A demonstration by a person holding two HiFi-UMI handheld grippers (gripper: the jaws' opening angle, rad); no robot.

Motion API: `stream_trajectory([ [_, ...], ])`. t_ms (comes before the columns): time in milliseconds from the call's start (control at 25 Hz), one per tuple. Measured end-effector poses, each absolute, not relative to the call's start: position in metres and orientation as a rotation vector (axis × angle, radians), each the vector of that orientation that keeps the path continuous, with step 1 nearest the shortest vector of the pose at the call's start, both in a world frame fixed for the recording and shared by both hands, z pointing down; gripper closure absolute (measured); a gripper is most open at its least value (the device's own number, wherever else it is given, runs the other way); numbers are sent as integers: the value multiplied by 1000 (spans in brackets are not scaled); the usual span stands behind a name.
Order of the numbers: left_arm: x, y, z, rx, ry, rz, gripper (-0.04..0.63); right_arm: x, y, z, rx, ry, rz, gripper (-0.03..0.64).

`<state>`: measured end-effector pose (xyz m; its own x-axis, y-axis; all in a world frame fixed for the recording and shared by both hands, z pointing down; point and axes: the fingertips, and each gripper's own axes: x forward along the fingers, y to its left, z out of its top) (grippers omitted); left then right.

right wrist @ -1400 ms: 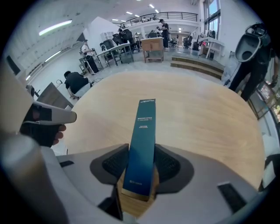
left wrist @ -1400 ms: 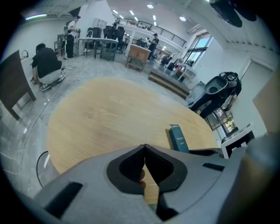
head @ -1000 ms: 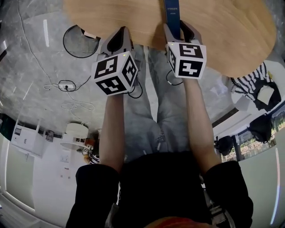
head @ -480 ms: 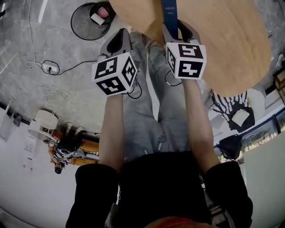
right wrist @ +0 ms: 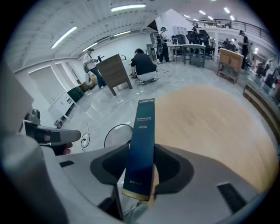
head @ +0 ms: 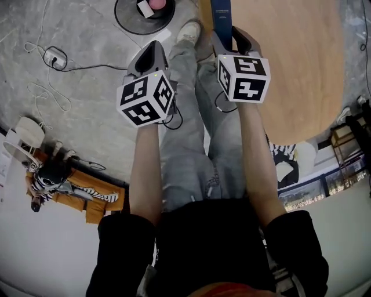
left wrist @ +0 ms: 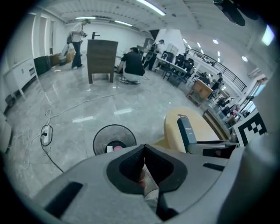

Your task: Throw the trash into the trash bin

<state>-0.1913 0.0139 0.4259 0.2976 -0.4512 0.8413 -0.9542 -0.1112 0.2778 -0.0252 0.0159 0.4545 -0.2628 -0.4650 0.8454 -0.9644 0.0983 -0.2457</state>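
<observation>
Right tool (head: 232, 35) clenched on a tall dark-blue box (right wrist: 142, 148), gripped near its lower end. The box stands upright out of the jaws at the left edge of the wooden bench (head: 290, 69). Left tool (left wrist: 144, 148) closed, pads together, nothing gripped. Trash bin (left wrist: 103, 134) stands on the floor (head: 87, 87), far left of the box and well apart from it. Inside: a pink item (head: 156, 6) and a white item (head: 143, 8).
</observation>
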Motion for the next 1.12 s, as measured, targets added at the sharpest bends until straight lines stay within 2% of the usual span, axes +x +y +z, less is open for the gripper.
stream_trajectory([
  [640, -290, -1, 451, 1510, -1428, 633, 588, -143, -26, 508, 1083, -1856, 1073, 437],
  [1120, -317, 4, 497, 1400, -1461, 591, 588, -177, -34, 573, 946, -1831, 1114, 436],
])
